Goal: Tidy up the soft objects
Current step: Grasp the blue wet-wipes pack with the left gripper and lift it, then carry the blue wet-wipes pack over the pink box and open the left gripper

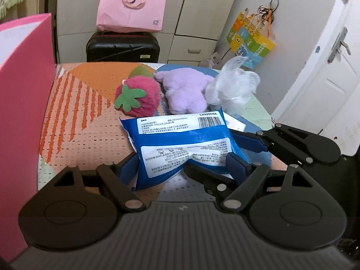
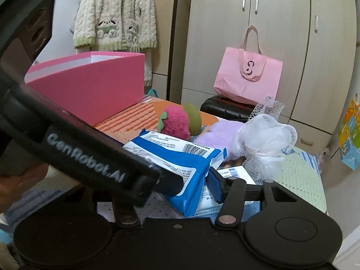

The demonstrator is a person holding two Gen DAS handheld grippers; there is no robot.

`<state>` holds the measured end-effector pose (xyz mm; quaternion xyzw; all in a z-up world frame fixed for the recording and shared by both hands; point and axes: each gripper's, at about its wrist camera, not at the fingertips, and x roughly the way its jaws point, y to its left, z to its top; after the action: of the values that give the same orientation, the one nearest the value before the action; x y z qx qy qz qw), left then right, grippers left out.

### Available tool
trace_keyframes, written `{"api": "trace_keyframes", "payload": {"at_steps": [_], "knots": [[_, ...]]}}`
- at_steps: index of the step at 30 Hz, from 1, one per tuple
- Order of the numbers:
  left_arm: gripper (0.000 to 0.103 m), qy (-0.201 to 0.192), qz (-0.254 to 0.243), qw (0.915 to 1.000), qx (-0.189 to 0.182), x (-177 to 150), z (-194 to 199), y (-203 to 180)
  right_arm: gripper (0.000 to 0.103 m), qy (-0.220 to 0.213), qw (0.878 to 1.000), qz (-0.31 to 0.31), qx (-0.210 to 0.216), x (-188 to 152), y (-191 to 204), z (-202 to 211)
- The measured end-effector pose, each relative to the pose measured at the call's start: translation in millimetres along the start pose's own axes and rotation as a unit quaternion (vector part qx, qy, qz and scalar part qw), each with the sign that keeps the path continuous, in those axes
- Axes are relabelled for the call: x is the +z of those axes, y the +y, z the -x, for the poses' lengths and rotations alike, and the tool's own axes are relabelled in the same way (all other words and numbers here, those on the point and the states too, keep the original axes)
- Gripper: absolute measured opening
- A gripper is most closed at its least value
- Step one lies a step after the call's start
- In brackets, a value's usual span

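At the far left, a pink box [image 1: 22, 112] is seen standing open on the patterned mat [image 1: 90, 135]. Just right of it, near the front edge, the blue wipes pack [image 1: 180, 135] is found lying label up. It is spanned by the left tool [image 1: 184, 164], whose blue pads are set wide apart against the pack's two sides, so that the pack is pinched across its width and buckled in the middle. Behind the pack, a red strawberry plush [image 1: 137, 96] is placed, with a lilac plush [image 1: 184, 92] touching it on the right. Next to that, a white mesh pouf [image 1: 234, 85] is seen. Furthest right, the right tool [image 2: 186, 191] is brought in at the pack's right end. One blue finger [image 2: 216, 186] is laid against the pack, while the other is hidden behind the left tool's body, so it cannot be told whether this tool is pressing.
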<state>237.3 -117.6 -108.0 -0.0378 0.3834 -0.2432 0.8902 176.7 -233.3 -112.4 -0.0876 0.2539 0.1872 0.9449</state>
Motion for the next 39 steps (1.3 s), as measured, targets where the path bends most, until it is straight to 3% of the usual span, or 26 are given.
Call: {"api": "trace_keyframes", "payload": {"at_steps": [11, 25, 31, 39], "knots": [[0.084, -0.017, -0.024, 0.9996, 0.0, -11.8, 50.6, -22.4, 0.06, -0.022, 1.0, 0.006, 0.0, 3.4, 14.1, 45.2], [0.085, -0.037, -0.033, 0.9982, -0.033, -37.0, 112.8, -36.8, 0.062, -0.04, 0.999, 0.034, -0.009, 7.4, 53.0, 107.9], [0.085, -0.024, -0.026, 0.9985, -0.043, -49.0, 143.5, -34.1, 0.064, -0.038, 0.998, 0.046, -0.008, 11.1, 76.0, 130.3], [0.085, 0.009, 0.006, 0.999, -0.043, -64.0, 186.2, -15.3, 0.067, -0.026, 0.998, 0.06, 0.025, 20.9, 113.3, 153.0]]}}
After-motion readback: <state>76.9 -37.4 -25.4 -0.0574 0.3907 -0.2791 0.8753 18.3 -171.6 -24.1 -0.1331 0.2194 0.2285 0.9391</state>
